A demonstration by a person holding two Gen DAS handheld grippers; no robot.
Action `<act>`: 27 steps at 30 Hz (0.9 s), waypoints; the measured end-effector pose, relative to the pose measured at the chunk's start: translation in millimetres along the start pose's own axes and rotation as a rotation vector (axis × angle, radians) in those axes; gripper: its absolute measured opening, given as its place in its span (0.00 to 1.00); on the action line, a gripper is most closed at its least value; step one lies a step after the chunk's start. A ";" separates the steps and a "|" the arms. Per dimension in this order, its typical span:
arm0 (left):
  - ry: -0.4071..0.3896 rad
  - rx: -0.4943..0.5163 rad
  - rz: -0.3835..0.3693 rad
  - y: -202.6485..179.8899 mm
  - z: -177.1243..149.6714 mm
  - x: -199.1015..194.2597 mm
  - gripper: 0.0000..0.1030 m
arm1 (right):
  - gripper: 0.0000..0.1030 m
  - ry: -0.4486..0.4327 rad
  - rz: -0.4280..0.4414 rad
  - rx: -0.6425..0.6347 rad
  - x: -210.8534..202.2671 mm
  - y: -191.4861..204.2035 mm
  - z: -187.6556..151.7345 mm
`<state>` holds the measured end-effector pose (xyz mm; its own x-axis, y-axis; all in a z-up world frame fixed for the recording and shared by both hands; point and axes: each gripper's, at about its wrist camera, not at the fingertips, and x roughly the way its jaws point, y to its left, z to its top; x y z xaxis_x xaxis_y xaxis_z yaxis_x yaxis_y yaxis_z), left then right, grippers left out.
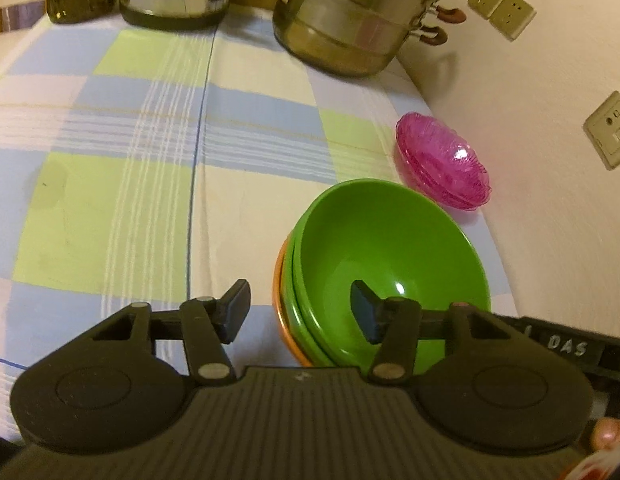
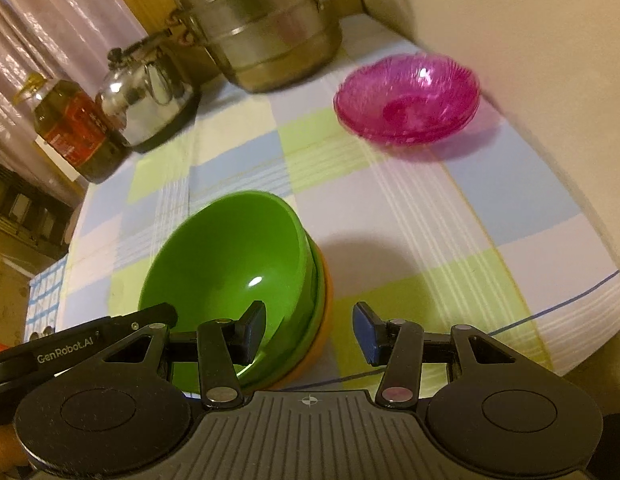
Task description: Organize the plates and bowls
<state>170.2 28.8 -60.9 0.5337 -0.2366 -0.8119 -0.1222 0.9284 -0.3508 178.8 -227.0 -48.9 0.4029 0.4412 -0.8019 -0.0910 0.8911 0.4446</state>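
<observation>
Bowls — green bowl stack (image 1: 390, 248) on checked cloth (image 1: 109, 168) of counter, orange bowl (image 1: 279, 304) at bottom. Pink glass bowls (image 1: 442, 160) just beyond stack, near wall. Steel pot (image 1: 350, 28), kettle (image 2: 145, 104), oil bottle (image 2: 77, 132) well beyond stack. Left tool (image 1: 299, 312) apart, straddling stack's rim — pads not pressing. Right tool (image 2: 310, 332) apart, astride opposite rim, gripping nothing.

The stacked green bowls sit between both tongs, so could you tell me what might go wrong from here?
1. Each of the left tongs and right tongs straddles a rim of the green bowl stack; uneven closing could tip or separate it.
2. The pink glass bowls sit by the wall; a sideways swing might knock them.
</observation>
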 end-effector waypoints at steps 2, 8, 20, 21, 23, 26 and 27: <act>0.022 -0.008 -0.003 1.4 3.9 6.3 0.43 | 0.47 0.027 0.000 0.001 8.1 1.8 1.4; 0.073 -0.030 -0.013 6.0 8.5 19.7 0.43 | 0.47 0.084 0.006 0.043 26.0 -0.4 2.4; 0.106 -0.039 -0.045 8.1 9.7 30.3 0.35 | 0.38 0.112 0.001 0.065 36.4 -2.0 4.8; 0.107 -0.039 -0.045 7.6 9.5 30.9 0.35 | 0.37 0.113 -0.002 0.065 36.9 -2.0 4.6; 0.107 -0.037 -0.048 7.8 9.2 31.8 0.34 | 0.35 0.115 -0.006 0.065 37.7 -2.5 4.2; 0.108 -0.031 -0.047 8.4 8.4 31.8 0.32 | 0.34 0.116 -0.010 0.062 37.7 -2.8 3.3; 0.107 -0.029 -0.044 7.7 8.1 31.7 0.31 | 0.33 0.116 -0.012 0.060 38.0 -2.1 3.0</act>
<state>193.0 30.8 -85.6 0.4465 -0.3078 -0.8402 -0.1256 0.9081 -0.3994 197.0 -212.4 -79.1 0.2953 0.4426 -0.8467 -0.0302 0.8901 0.4548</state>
